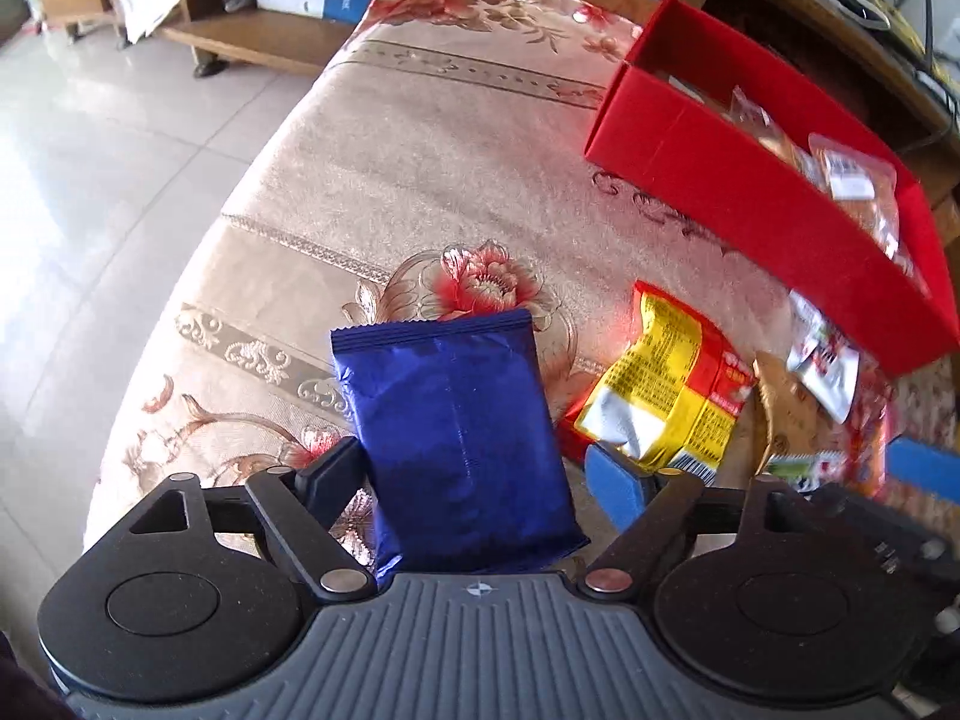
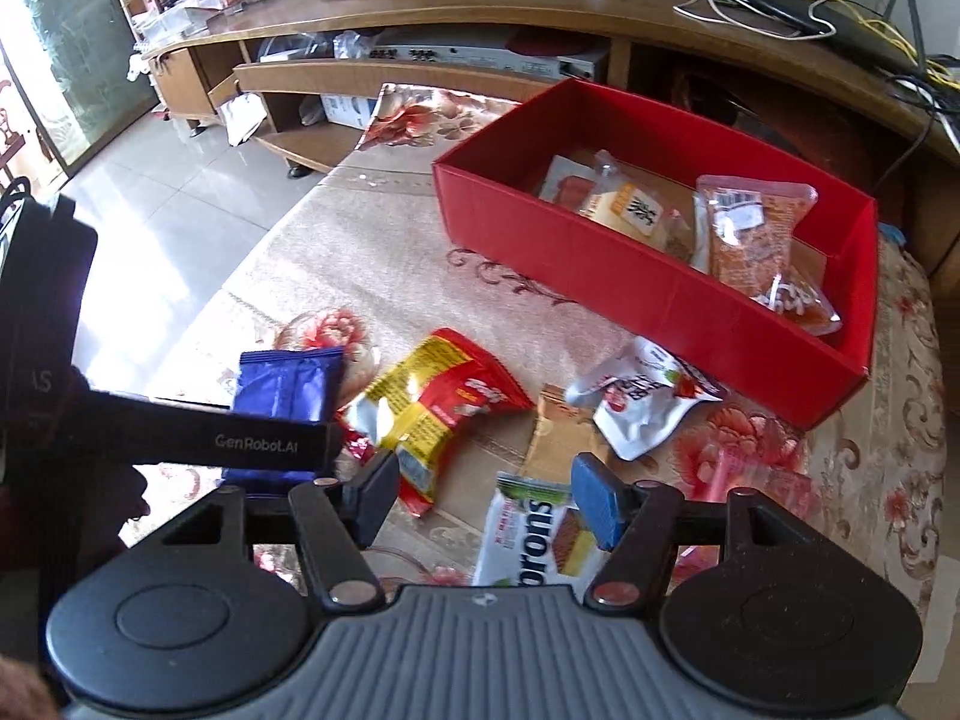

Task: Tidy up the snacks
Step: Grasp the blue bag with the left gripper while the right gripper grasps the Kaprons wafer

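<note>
Nearest the left wrist camera is the left claw (image 1: 474,474), pointing steeply down with its jaws standing wide on either side of a blue packet (image 1: 456,426); the black finger on one side seems to touch the packet's edge, though the view is too close to be sure, while the blue pad (image 1: 615,483) on the other side stands clear of it, so nothing is gripped. The packet lies on the flowered cloth of the tabletop (image 1: 384,192). Just beside it lies a yellow and red bag (image 1: 672,396), and past that a white pouch (image 1: 825,360) near the long wall of the red box (image 1: 738,192). In the right wrist view the right claw (image 2: 489,495) hovers with its jaws partly apart and empty above a white and green wrapper (image 2: 528,534) that lies on a flat piece of cardboard (image 2: 558,432). The red box already holds several packets, among them an orange packet (image 2: 750,234) and a yellow-labelled packet (image 2: 624,207). The left claw's black arm (image 2: 198,435) crosses this view in front of the blue packet.
</note>
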Motion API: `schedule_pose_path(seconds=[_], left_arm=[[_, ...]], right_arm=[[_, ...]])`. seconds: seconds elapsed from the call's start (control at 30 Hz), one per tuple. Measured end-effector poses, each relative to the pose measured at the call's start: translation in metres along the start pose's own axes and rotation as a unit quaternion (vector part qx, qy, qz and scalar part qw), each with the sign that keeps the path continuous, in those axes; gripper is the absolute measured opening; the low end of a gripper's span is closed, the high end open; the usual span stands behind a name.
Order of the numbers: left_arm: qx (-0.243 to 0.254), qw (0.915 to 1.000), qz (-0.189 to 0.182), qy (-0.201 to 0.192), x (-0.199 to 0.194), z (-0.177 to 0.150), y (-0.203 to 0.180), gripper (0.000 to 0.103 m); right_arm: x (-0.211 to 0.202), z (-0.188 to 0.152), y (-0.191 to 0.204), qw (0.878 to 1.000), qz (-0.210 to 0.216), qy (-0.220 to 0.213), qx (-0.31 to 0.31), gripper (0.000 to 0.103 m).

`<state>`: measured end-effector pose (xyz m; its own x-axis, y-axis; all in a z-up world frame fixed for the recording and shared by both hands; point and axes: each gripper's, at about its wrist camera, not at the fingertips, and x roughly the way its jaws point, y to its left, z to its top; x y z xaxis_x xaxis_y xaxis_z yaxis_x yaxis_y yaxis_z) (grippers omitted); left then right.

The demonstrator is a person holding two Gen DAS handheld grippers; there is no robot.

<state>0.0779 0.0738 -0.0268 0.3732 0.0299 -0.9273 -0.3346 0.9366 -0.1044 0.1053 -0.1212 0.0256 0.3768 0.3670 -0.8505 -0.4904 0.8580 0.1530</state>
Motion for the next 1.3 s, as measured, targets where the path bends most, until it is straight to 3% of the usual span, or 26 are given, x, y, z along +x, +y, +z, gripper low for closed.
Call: schedule_pose_path(seconds=[0.3, 0.4, 0.53, 0.6, 0.73, 0.87, 0.93, 1.07, 1.1, 1.13, 1.2, 1.3], left_arm=[[0.047, 0.9987, -0.022, 0.002, -0.012, -0.017, 0.004, 0.057], [0.055, 0.9978, -0.036, 0.006, -0.013, -0.019, 0.003, 0.054], [0.049, 0.9981, -0.038, 0.005, -0.010, -0.018, 0.002, 0.063], [0.039, 0.9985, -0.037, 0.004, -0.008, -0.016, 0.001, 0.075], [0.047, 0.9983, -0.033, 0.002, -0.004, -0.016, -0.006, 0.085], [0.077, 0.9969, -0.014, -0.005, -0.002, -0.021, -0.014, 0.086], [0.082, 0.9965, -0.013, -0.006, -0.003, -0.023, -0.013, 0.084], [0.085, 0.9963, -0.006, -0.010, -0.005, -0.023, -0.011, 0.078], [0.083, 0.9965, -0.007, -0.011, -0.005, -0.022, -0.010, 0.075], [0.083, 0.9965, -0.006, -0.013, -0.006, -0.022, -0.008, 0.073], [0.086, 0.9961, -0.009, -0.014, -0.008, -0.022, -0.007, 0.069], [0.097, 0.9951, -0.012, -0.015, -0.010, -0.025, -0.008, 0.066]], right_arm=[[0.005, -0.014, -0.022, 0.999, -0.014, 0.020, 0.025, 0.061], [0.008, -0.021, -0.029, 0.999, -0.016, 0.031, 0.040, 0.061], [0.020, -0.023, -0.027, 0.998, -0.020, 0.043, 0.044, 0.061], [0.030, -0.023, -0.022, 0.998, -0.022, 0.049, 0.040, 0.061], [0.050, -0.024, -0.012, 0.997, -0.043, 0.061, 0.020, 0.062], [0.055, -0.031, -0.002, 0.997, -0.045, 0.059, 0.001, 0.075], [0.059, -0.033, -0.002, 0.997, -0.022, 0.068, -0.001, 0.103], [0.058, -0.032, -0.008, 0.997, -0.007, 0.069, 0.017, 0.100], [0.055, -0.032, -0.008, 0.997, -0.016, 0.067, 0.017, 0.090], [0.052, -0.032, -0.005, 0.997, -0.037, 0.065, 0.001, 0.073], [0.048, -0.035, -0.005, 0.997, -0.046, 0.058, -0.016, 0.059], [0.042, -0.039, -0.006, 0.997, -0.045, 0.060, -0.016, 0.056]])
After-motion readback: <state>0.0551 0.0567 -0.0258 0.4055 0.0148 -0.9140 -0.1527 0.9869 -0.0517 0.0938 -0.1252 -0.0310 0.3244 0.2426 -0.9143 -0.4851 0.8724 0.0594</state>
